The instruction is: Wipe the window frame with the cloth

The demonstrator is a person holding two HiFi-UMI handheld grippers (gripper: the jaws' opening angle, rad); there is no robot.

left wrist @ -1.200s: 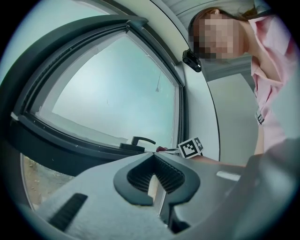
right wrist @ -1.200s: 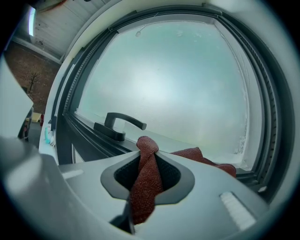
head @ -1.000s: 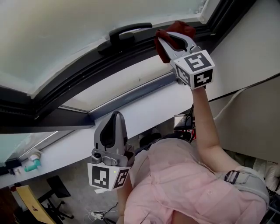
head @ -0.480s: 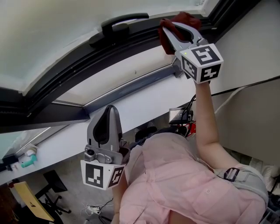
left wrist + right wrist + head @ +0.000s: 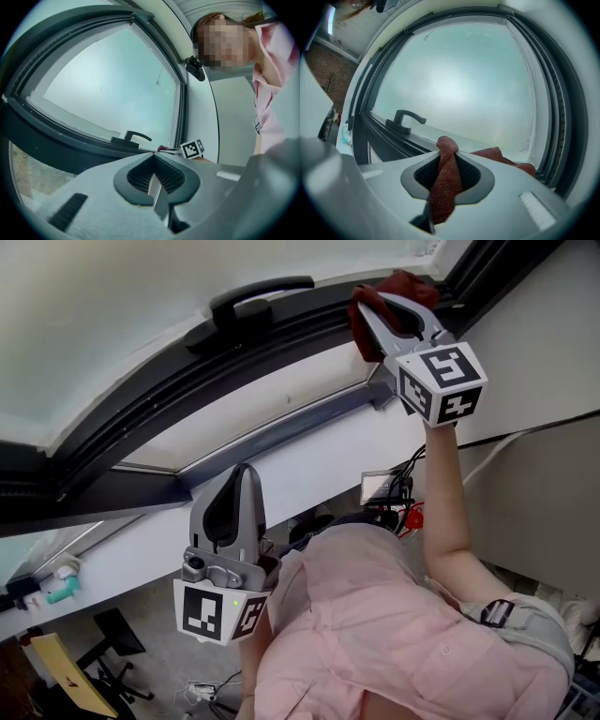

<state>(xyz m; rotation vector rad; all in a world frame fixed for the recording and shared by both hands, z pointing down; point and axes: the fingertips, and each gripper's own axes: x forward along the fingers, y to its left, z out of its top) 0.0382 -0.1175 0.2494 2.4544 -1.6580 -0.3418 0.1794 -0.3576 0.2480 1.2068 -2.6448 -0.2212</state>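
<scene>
A dark red cloth is pressed on the dark window frame near its upper right corner. My right gripper is shut on the cloth. In the right gripper view the cloth runs bunched between the jaws and spreads over the frame's lower rail toward the right corner. My left gripper hangs lower, below the white sill, shut with nothing in it. In the left gripper view its jaws stand together, pointing up at the pane.
A black window handle sits on the frame left of the cloth, also seen as the handle. A white wall rises at the right. Cables and a small device lie below the sill. A teal bottle stands far left.
The right gripper has slid the cloth a little to the right along the frame, toward the corner. The left gripper has stayed low and shut.
</scene>
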